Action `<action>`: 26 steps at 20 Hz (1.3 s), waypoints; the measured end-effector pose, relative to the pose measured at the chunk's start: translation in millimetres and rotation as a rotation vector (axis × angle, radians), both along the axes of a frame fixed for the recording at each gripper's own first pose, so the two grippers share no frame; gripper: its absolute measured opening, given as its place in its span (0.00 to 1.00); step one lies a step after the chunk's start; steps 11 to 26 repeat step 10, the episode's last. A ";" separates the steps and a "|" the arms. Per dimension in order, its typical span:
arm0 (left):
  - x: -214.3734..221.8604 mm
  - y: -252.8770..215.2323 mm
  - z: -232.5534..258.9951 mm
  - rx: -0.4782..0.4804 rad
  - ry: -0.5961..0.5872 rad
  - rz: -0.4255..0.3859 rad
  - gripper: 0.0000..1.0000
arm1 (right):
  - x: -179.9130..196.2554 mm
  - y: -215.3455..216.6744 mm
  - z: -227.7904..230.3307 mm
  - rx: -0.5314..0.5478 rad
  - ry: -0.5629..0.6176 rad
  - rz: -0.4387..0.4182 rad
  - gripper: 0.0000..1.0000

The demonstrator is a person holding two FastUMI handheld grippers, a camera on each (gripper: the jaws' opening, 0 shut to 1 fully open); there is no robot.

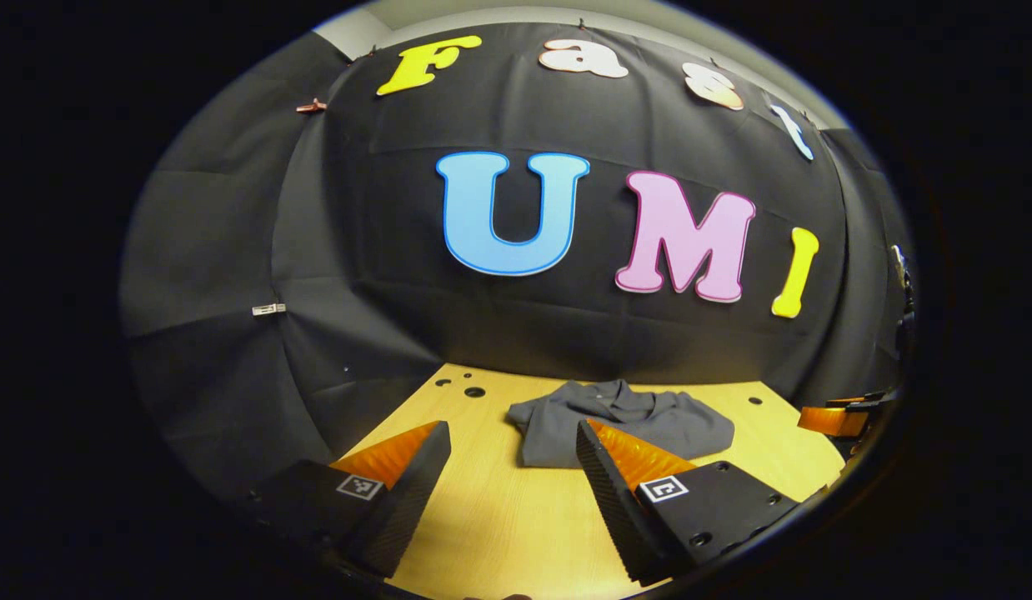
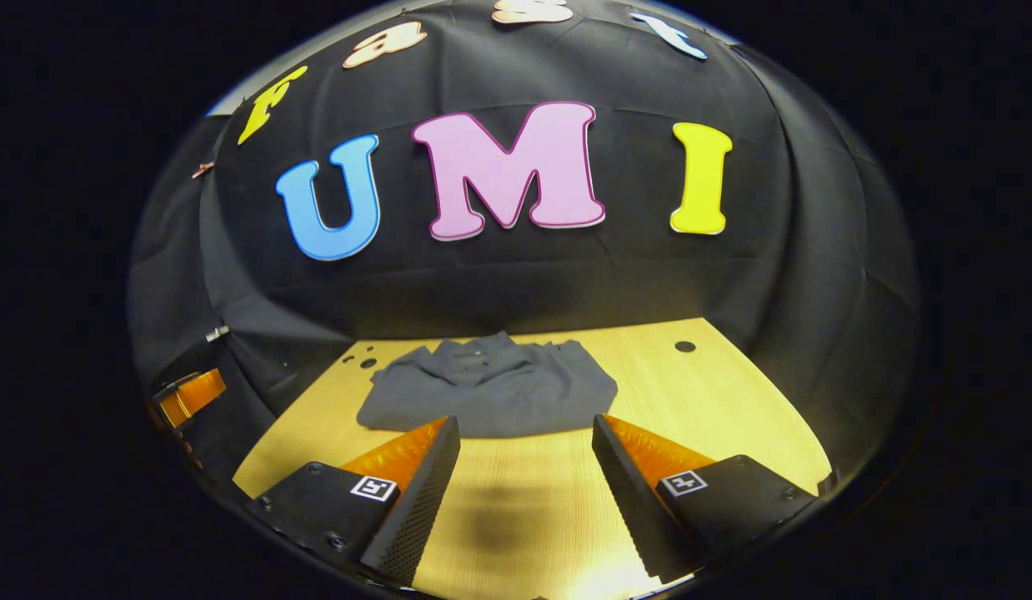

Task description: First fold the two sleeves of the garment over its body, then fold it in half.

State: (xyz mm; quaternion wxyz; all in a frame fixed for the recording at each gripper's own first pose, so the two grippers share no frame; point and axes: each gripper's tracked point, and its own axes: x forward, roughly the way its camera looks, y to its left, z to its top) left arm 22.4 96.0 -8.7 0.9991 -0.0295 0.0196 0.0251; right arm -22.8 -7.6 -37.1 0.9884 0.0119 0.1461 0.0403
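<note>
The dark grey cloth garment [image 2: 488,390] lies compact on the pale wooden tabletop [image 2: 716,392] near the rear wall. The left gripper [image 1: 513,458] and right gripper [image 2: 526,454] hover apart from it, fingers wide, empty, likely because folding appears complete.

Right gripper [image 2: 524,433] fingers spread, above wooden table [image 2: 716,392]; folded grey garment [image 2: 491,392] lies just ahead.
</note>
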 end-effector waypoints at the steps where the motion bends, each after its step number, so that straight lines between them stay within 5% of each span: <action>1: -4.2 0.2 -3.8 0.006 0.009 0.003 0.96 | -7.1 2.2 -12.1 0.009 0.022 -0.007 0.99; 10: -42.0 -32.0 -58.5 -0.018 0.153 -0.084 0.96 | -71.9 6.7 -73.2 -0.001 0.158 0.010 0.99; 26: -42.0 -32.0 -58.5 -0.018 0.153 -0.084 0.96 | -71.9 6.7 -73.2 -0.001 0.158 0.010 0.99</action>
